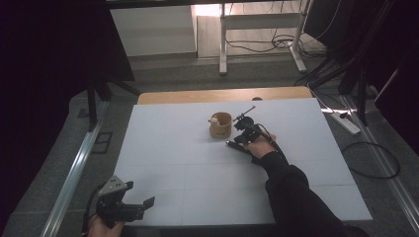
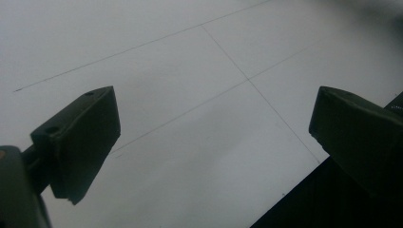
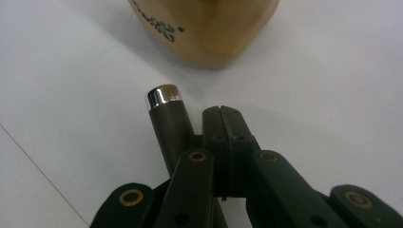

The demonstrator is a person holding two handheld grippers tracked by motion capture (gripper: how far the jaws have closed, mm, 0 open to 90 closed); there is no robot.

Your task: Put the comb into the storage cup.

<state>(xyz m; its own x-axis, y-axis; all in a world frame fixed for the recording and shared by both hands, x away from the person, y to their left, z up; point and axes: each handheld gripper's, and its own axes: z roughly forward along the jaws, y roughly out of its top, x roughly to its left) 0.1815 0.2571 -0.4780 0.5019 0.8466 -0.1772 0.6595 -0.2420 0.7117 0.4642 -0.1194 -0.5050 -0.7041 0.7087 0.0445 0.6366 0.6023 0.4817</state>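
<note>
A small wooden cup (image 1: 221, 126) stands at the middle back of the white table (image 1: 173, 148), with a small white thing (image 1: 214, 119) at its left rim. My right gripper (image 1: 240, 129) lies just right of the cup, held by a hand in a dark sleeve. In the right gripper view its jaws are pressed together with nothing between them, tips (image 3: 221, 118) a short way from the cup (image 3: 209, 28). A dark pen-like cylinder with a silver end (image 3: 168, 123) lies on the table beside the jaws, partly under the linkage. My left gripper (image 1: 140, 193) hovers at the near left corner, jaws wide apart (image 2: 214, 109) over bare table.
The table's wooden back edge (image 1: 222, 94) shows beyond the white sheet. On the floor lie cables (image 1: 370, 160) and a power strip (image 1: 346, 122) to the right, a metal rail (image 1: 74, 173) to the left, and desk legs (image 1: 222, 39) behind.
</note>
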